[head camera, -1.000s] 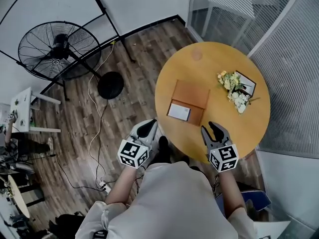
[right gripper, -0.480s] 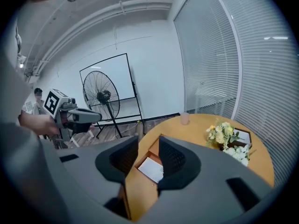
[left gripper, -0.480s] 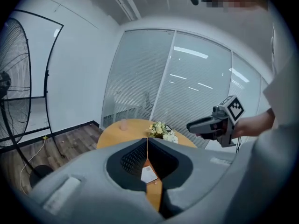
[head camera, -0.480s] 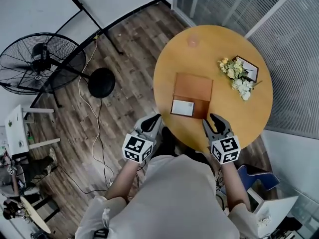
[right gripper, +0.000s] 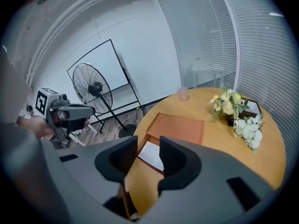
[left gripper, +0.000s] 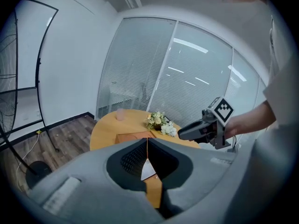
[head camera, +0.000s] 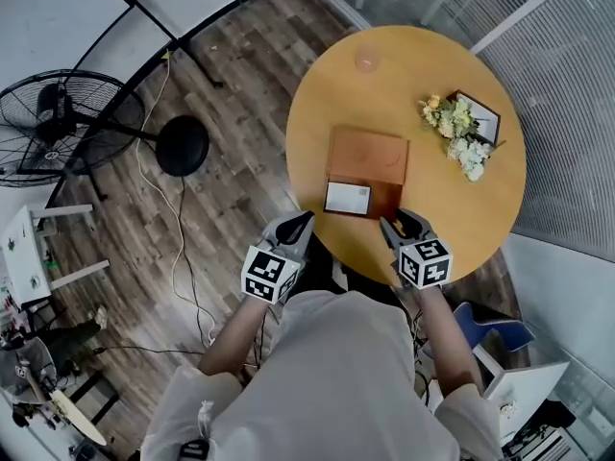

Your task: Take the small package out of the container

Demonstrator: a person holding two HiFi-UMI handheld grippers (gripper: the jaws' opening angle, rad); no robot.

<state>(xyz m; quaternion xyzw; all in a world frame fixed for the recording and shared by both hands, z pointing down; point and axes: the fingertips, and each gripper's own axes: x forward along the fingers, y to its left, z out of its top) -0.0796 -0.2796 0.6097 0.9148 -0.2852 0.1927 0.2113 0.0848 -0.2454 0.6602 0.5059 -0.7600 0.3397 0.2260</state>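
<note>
Head view, centre: a white package is seen inside an open brown box; the left gripper is pressed together, the right gripper, just opened wider, is spread and empty

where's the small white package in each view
Head view: small white flat package at centre, in the near half of the brown container.
Left gripper view: package low centre.
Right gripper view: package just below centre.
Shared landmark: the white-and-yellow flower bunch on the round wooden table.

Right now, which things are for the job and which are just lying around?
For the job: small white package, brown container, left gripper, right gripper.
Just lying about: flower bunch, pink cup, standing fan.
</note>
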